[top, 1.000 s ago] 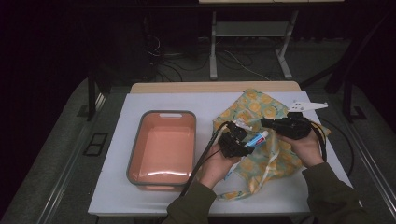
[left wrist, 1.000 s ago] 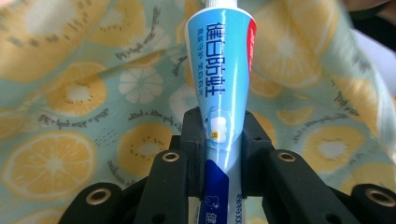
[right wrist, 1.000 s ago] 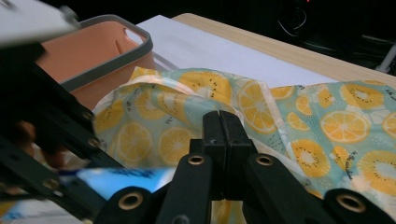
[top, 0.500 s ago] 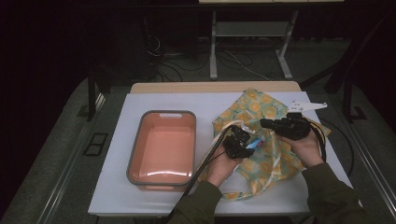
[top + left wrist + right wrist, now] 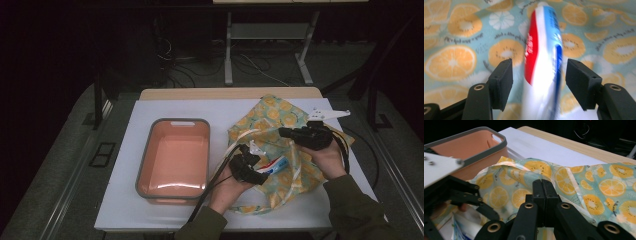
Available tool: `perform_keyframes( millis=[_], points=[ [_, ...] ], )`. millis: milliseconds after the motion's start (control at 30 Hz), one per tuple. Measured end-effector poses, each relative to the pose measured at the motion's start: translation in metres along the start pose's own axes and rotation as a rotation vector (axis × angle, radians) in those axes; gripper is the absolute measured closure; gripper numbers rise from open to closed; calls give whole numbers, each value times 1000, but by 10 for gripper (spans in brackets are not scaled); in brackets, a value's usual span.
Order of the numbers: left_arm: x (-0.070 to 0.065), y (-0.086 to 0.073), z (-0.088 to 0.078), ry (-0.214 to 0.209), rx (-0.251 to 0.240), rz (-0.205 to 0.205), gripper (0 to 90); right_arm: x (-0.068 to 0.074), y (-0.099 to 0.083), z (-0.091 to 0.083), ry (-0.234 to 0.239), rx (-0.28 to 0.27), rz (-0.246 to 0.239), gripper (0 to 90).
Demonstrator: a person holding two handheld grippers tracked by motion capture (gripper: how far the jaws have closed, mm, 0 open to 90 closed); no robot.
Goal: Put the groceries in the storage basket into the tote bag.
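A red, white and blue toothpaste tube [image 5: 541, 62] stands blurred between the jaws of my left gripper [image 5: 540, 63], with a gap on each side. Those jaws have just been opening and do not press on it. In the high view the tube [image 5: 273, 163] lies at the mouth of a citrus-print bag [image 5: 270, 115], just off my left gripper [image 5: 261, 173]. My right gripper [image 5: 283, 132] rests on the bag's upper layer. Its jaws [image 5: 541, 181] are shut tight, with a raised fold of the bag [image 5: 611, 185] at their tips.
A peach basin with a grey rim [image 5: 172, 121] stands left of the bag on the white board [image 5: 130, 200]. The basin's rim [image 5: 474, 130] shows in the right gripper view too. Cables trail from both grippers. Beyond the table's far edge are dark floor and frame legs.
My left gripper has sunk toward the bag's mouth and its jaws have parted, so the tube now sits loose between them. The right gripper has stayed where it was.
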State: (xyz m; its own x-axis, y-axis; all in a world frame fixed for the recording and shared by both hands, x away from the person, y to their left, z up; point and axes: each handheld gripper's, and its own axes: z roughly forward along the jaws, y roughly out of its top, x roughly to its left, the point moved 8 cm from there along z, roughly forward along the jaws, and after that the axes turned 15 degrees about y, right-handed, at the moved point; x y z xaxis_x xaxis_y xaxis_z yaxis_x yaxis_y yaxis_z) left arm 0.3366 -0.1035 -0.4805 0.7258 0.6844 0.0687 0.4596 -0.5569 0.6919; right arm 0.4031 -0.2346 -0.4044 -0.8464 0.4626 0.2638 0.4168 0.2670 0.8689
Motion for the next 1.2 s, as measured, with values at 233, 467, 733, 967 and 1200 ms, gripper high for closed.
perform_keyframes(
  millis=[233,467,733,967,1200],
  points=[
    [0,-21,-9,22,-8,-34,370,0,-1,1,0,5,-1,899],
    [0,-30,-4,25,4,-60,514,0,-1,1,0,7,1,899],
    [0,-23,-8,-19,-17,-86,718,0,-1,2,0,8,-1,899],
    [3,-13,-3,-13,-20,-93,762,0,-2,2,2,11,-2,899],
    [11,14,0,3,-37,-89,772,0,-1,2,4,10,-2,899]
  ],
)
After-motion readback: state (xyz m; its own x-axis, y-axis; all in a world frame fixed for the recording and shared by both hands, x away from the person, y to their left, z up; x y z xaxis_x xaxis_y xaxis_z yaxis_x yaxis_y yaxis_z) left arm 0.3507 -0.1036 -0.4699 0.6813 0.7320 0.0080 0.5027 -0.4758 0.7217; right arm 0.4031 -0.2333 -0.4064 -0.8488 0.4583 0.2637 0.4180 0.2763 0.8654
